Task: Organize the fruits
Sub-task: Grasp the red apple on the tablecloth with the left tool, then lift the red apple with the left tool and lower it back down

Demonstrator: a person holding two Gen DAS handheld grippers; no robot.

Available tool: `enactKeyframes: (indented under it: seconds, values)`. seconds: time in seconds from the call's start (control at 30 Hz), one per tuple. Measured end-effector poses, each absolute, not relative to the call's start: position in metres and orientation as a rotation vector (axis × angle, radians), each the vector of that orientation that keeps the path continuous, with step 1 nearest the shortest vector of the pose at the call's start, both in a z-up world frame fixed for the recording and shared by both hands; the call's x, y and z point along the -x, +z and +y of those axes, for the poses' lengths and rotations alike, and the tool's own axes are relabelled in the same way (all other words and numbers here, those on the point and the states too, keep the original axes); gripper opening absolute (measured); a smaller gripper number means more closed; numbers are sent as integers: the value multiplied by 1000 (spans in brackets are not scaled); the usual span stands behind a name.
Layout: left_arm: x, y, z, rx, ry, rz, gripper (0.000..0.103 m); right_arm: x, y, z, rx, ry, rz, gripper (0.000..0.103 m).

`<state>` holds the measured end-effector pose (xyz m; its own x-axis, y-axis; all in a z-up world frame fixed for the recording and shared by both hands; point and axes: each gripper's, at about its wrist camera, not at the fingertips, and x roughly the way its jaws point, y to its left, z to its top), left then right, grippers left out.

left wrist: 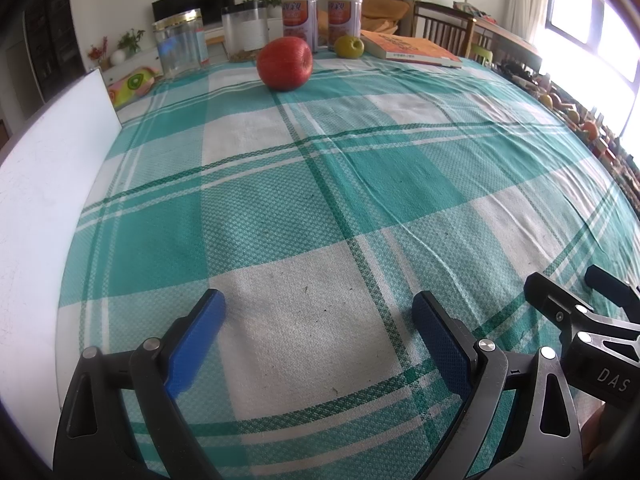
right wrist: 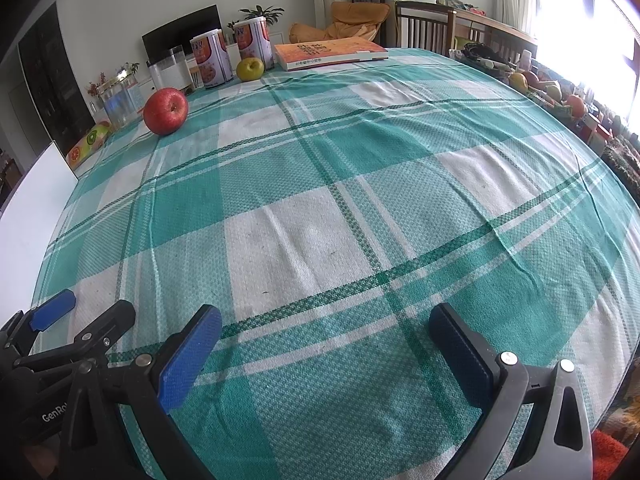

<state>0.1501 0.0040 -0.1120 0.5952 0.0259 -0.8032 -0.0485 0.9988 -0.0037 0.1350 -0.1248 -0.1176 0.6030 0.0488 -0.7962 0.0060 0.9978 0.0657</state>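
Note:
A red apple sits on the far part of the green-and-white checked tablecloth. A smaller yellow-green apple rests behind it, in front of two cans. My left gripper hovers open over the near cloth with nothing between its blue pads. My right gripper is also open and empty, close beside the left one. Both fruits lie far ahead of the fingers. Part of the right gripper shows at the lower right of the left wrist view.
Two orange-labelled cans, two clear jars, and an orange book line the far edge. A white board stands along the left side. A fruit-patterned pouch lies at the far left. More fruit and clutter sit beyond the right edge.

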Motion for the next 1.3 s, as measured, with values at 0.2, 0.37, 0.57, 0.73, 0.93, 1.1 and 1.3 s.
enactKeyframes:
  seconds: [0.2, 0.37, 0.57, 0.73, 0.93, 1.1, 1.3]
  values:
    - [-180, -77, 26, 259, 9, 913, 95, -135, -118, -124, -58, 23, 925, 103]
    - [-261, -54, 46, 293, 70, 865, 95, -135, -118, -125, -55, 22, 927, 103]
    - [-365, -63, 54, 94, 149, 897, 95, -136, -118, -122, -40, 25, 932, 103]
    - [-413, -80, 62, 62, 184, 944, 95, -138, -120, -117, -6, 23, 942, 103]
    - [-406, -95, 50, 35, 121, 954, 67, -139, -121, -115, 9, 19, 947, 103]
    - [-362, -83, 46, 105, 66, 1009, 67, -139, -120, -115, 8, 20, 947, 103]
    - [-264, -56, 37, 351, -110, 1068, 67, -139, -120, -116, -1, 25, 944, 103]
